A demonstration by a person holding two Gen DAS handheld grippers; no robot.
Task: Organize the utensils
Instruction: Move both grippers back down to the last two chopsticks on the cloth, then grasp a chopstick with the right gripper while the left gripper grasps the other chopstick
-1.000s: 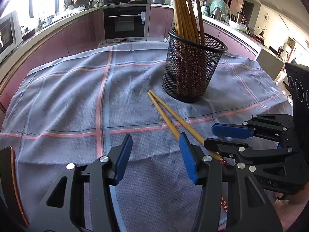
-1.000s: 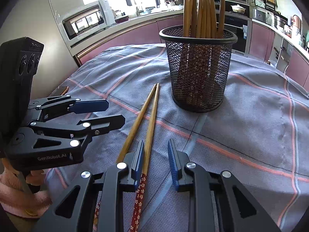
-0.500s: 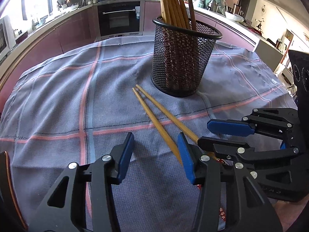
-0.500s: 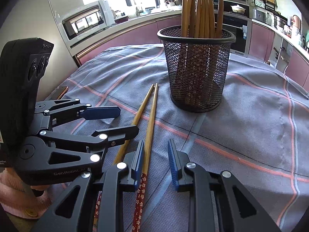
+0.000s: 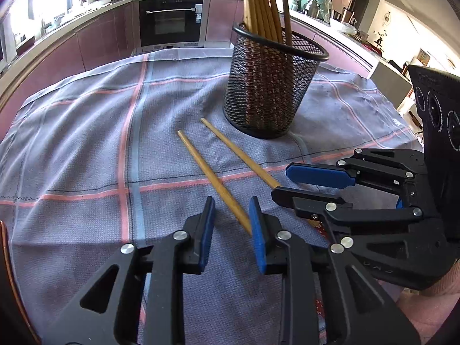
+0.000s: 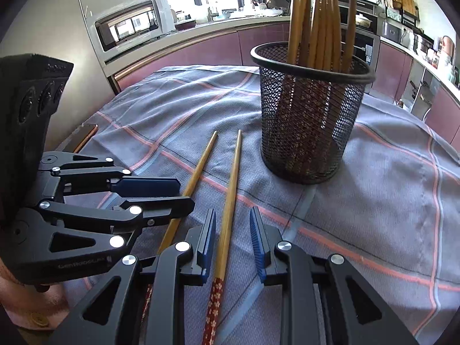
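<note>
While the left tool [image 5: 231, 221] is closing, its blue pads have not yet met the left chopstick [image 5: 211, 176], which lies between them on the cloth. The right tool [image 6: 233, 235] stands narrow but not pinching, straddling the right chopstick [image 6: 228, 198] without touching it. Both sticks lie flat and near each other, tips pointing toward the mesh cup [image 6: 310, 115], which stands just beyond them and already holds a bundle of chopsticks.

As a judgement, the thin round stick could roll or slip sideways as the pads meet it, or the pads could catch the cloth and drag it. The two tools sit close together, so they may bump.

A grey-blue checked cloth [image 5: 86, 143] with pink lines covers the tabletop. Beyond it runs a kitchen with mauve cabinets, a built-in oven [image 5: 171, 24] and a microwave [image 6: 132, 21] near a bright window.
</note>
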